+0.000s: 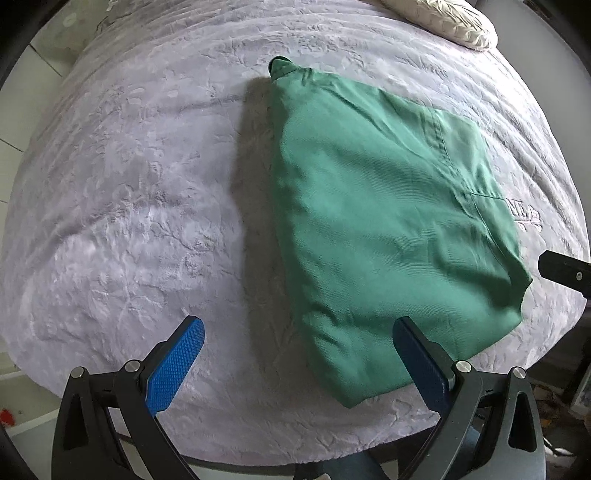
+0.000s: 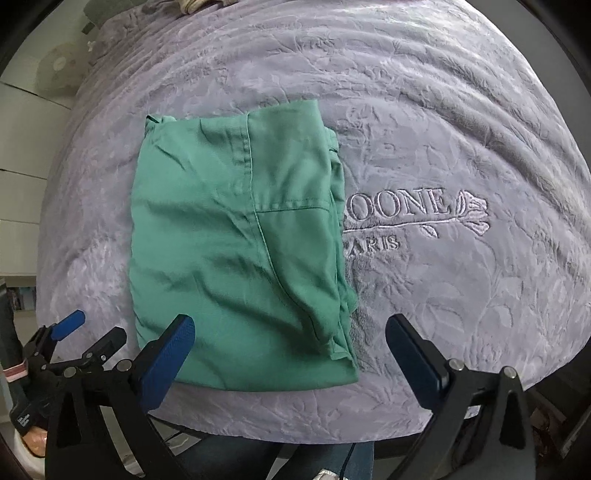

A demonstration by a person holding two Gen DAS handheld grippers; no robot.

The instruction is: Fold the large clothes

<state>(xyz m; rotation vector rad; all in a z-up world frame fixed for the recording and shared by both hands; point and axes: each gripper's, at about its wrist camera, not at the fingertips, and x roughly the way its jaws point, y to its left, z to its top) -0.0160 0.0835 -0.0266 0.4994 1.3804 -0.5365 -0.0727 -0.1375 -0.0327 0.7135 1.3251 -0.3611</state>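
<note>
A green garment (image 1: 388, 221) lies folded into a compact rectangle on the grey embossed blanket (image 1: 129, 203); it also shows in the right wrist view (image 2: 236, 251). My left gripper (image 1: 299, 328) is open and empty, hovering just in front of the garment's near edge, its right finger (image 1: 421, 358) over the near corner. My right gripper (image 2: 290, 325) is open and empty above the garment's near right corner. The left gripper shows at the left of the right wrist view (image 2: 86, 330), open beside the garment's near left corner.
A cream pillow (image 1: 450, 22) lies at the far right of the bed. Embroidered lettering (image 2: 406, 218) marks the blanket (image 2: 461, 129) right of the garment. The bed's near edge runs just below both grippers. A round fan (image 2: 59, 70) stands beyond the bed's left side.
</note>
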